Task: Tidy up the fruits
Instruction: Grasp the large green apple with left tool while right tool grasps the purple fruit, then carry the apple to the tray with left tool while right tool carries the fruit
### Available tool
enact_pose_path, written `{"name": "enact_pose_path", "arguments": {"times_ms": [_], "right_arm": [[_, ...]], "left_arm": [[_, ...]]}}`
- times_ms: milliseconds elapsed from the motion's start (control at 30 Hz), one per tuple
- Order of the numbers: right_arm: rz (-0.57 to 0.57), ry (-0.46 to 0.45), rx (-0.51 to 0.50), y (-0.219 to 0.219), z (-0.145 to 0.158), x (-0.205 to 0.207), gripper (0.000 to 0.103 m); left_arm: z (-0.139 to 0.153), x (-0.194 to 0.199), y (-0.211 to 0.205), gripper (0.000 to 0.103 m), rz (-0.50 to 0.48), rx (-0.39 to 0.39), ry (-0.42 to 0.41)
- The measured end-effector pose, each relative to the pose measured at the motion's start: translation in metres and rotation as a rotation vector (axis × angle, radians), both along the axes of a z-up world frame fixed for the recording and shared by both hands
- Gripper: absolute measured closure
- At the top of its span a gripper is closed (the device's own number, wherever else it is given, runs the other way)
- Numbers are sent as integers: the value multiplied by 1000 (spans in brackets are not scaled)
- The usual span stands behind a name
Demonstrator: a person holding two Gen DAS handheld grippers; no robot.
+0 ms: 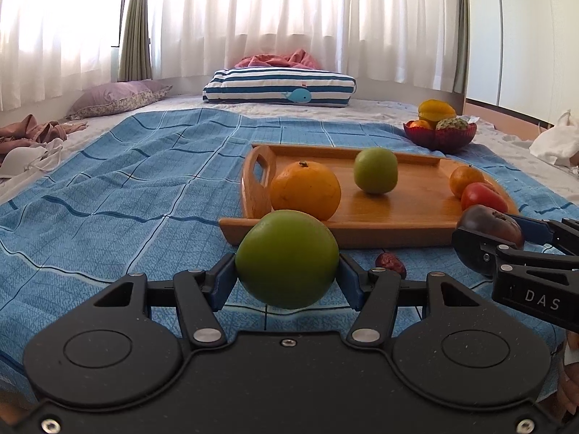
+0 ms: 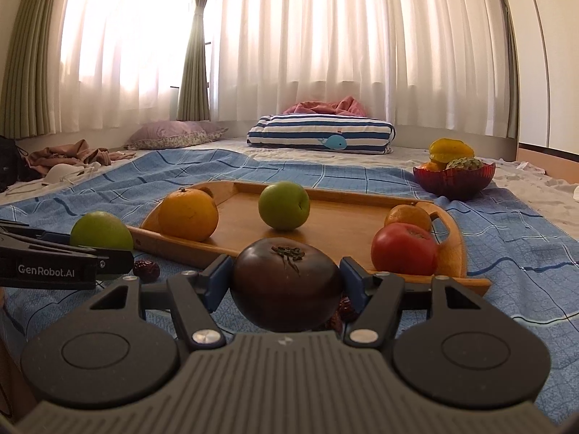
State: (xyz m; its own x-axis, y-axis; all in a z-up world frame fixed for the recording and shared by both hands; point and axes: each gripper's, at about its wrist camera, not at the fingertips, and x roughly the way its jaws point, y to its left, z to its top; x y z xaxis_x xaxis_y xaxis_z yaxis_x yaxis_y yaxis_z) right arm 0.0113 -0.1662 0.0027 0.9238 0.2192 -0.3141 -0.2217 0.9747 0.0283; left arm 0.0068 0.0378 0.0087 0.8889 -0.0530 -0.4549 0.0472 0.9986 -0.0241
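My left gripper (image 1: 287,271) is shut on a green apple (image 1: 287,258), held just in front of the wooden tray (image 1: 398,217). My right gripper (image 2: 286,282) is shut on a dark purple tomato (image 2: 286,285), near the tray's front right. It also shows in the left wrist view (image 1: 490,226). On the tray (image 2: 343,224) lie a large orange (image 2: 188,215), a second green apple (image 2: 284,206), a small orange (image 2: 407,217) and a red tomato (image 2: 403,249). The left gripper's apple also shows in the right wrist view (image 2: 101,231).
A red bowl (image 2: 454,179) with a yellow starfruit and other fruit stands behind the tray to the right. Small dark dates (image 2: 146,269) lie on the blue checked sheet (image 1: 126,188) before the tray. A striped pillow (image 1: 278,85) and clothes (image 1: 32,132) lie further back.
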Motion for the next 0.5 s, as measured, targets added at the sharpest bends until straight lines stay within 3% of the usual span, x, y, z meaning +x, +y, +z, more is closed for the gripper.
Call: {"name": "enact_pose_path", "arguments": {"times_ms": [500], "right_arm": [[-64, -17, 52, -25, 20, 13, 35]], "left_arm": [[35, 23, 0, 46, -13, 4, -58]]}}
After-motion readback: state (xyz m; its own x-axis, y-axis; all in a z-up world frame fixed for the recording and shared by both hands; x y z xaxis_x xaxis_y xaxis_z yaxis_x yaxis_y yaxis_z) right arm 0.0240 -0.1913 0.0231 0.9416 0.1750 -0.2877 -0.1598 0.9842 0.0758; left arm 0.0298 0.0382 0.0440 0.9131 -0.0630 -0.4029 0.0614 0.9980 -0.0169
